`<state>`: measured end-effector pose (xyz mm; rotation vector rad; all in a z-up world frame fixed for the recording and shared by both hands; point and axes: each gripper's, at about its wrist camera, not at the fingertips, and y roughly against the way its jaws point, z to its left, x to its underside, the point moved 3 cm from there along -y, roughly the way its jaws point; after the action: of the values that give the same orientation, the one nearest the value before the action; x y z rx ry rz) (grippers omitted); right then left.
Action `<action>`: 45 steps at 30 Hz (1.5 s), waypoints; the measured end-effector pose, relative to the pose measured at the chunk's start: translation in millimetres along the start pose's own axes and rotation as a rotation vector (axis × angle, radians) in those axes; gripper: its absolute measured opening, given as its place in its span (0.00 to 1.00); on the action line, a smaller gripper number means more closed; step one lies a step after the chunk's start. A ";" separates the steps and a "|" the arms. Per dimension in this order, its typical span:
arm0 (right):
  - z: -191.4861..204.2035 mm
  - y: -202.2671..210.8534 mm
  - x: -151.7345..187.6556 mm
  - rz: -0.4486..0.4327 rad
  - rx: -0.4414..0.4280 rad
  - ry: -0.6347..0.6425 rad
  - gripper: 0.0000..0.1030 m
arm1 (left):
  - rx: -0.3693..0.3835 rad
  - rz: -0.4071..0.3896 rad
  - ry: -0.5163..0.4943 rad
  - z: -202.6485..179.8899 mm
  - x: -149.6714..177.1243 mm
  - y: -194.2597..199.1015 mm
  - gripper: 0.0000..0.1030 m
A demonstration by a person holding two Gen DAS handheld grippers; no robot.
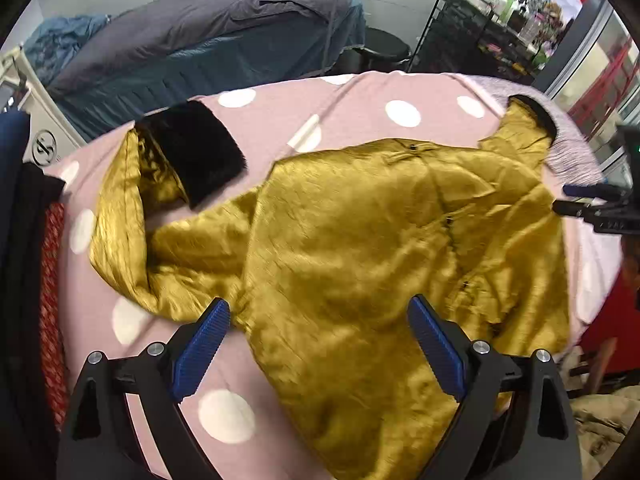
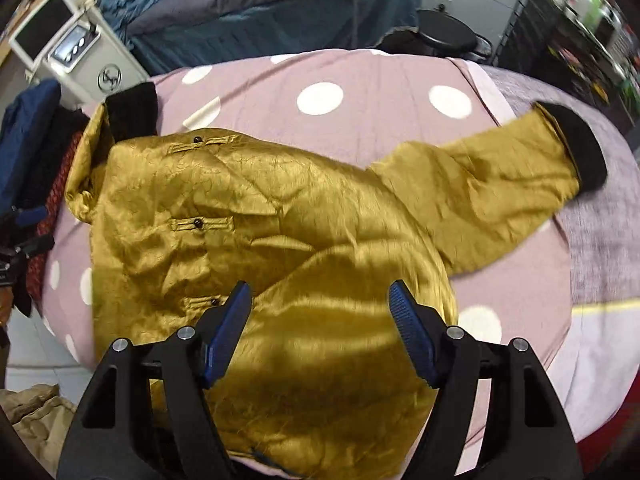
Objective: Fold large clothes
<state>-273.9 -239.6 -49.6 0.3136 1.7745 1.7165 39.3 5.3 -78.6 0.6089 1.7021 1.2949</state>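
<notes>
A mustard-gold satin jacket (image 1: 360, 240) (image 2: 240, 208) with frog buttons lies spread out and wrinkled on a pink sheet with white dots (image 1: 360, 100) (image 2: 380, 80). Its left sleeve is bent back, showing a black fur cuff (image 1: 200, 152) (image 2: 132, 112). The other sleeve stretches out to a black cuff (image 1: 536, 114) (image 2: 580, 148) at the right. My left gripper (image 1: 318, 308) hovers open over the jacket's lower left side, nothing between its blue pads. My right gripper (image 2: 319, 288) stands open above the lower hem, also empty. Each gripper shows at the edge of the other's view.
Behind the table is a bed with grey and blue covers (image 1: 200, 32), a black stool (image 1: 388, 46) and a black rack of bottles (image 1: 492, 20). Dark and red clothes (image 1: 24, 220) are piled at the table's left edge. A beige garment (image 2: 36, 412) lies low down.
</notes>
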 end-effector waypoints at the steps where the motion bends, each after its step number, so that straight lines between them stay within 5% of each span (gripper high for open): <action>1: -1.0 -8.8 -9.6 0.010 0.017 0.027 0.69 | -0.029 0.010 -0.015 3.7 -8.4 -9.5 0.86; 9: -5.9 -74.9 -79.2 0.098 -0.066 0.094 0.70 | -0.110 0.006 -0.025 35.8 -84.5 -64.1 0.94; 13: -1.2 -107.6 -81.4 0.190 -0.177 0.027 0.66 | 0.030 0.202 0.028 34.5 -96.6 -119.6 0.92; 15: 2.5 -105.5 -77.2 0.189 -0.203 0.026 0.16 | 0.105 0.222 0.034 25.0 -93.0 -129.5 0.80; 17: 1.7 -86.2 -73.4 0.127 -0.229 0.020 0.07 | 0.092 0.186 0.008 19.2 -91.5 -122.2 0.33; 19: 0.5 -53.8 -67.2 0.042 -0.282 0.012 0.05 | 0.111 0.150 0.016 18.2 -90.1 -104.6 0.08; 22: -0.7 -2.3 -50.2 -0.074 -0.299 -0.016 0.05 | 0.185 0.041 0.050 19.4 -82.0 -51.8 0.05; 25: 16.6 52.2 -13.2 -0.187 -0.224 0.094 0.05 | 0.229 -0.068 0.030 14.0 -53.1 6.1 0.05; 27: 32.4 55.1 14.6 -0.152 -0.190 0.198 0.05 | 0.228 -0.071 -0.009 6.1 -20.3 22.2 0.05; 31: 65.3 -17.7 90.0 0.209 -0.223 0.254 0.17 | 0.133 0.198 -0.116 -21.2 57.5 -38.3 0.09; 33: 71.5 -47.4 111.2 0.303 -0.220 0.228 0.52 | 0.108 0.295 -0.120 -31.3 89.0 -72.5 0.24; 34: 73.9 -60.0 118.0 0.350 -0.227 0.216 0.60 | 0.086 0.350 -0.115 -34.5 104.1 -90.1 0.32; 36: 74.4 -58.6 112.8 0.344 -0.220 0.196 0.61 | 0.072 0.382 -0.122 -42.0 113.1 -99.7 0.38; 38: 72.3 -38.4 94.4 0.289 -0.302 0.141 0.61 | 0.110 0.363 -0.101 -43.5 105.3 -87.3 0.59; 41: 63.0 3.5 50.3 0.166 -0.439 0.093 0.66 | 0.229 0.259 -0.080 -41.6 82.6 -45.0 0.74; 42: 60.6 13.8 34.9 0.121 -0.462 0.087 0.74 | 0.252 0.216 -0.101 -40.7 75.2 -28.9 0.75; 45: 41.5 22.0 -6.8 0.030 -0.508 0.048 0.77 | 0.304 0.092 -0.158 -28.9 46.6 13.9 0.81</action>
<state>-249.9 -207.5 -24.1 0.0772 1.3049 2.1333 -10.1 32.7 -80.2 0.9514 1.7685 1.0265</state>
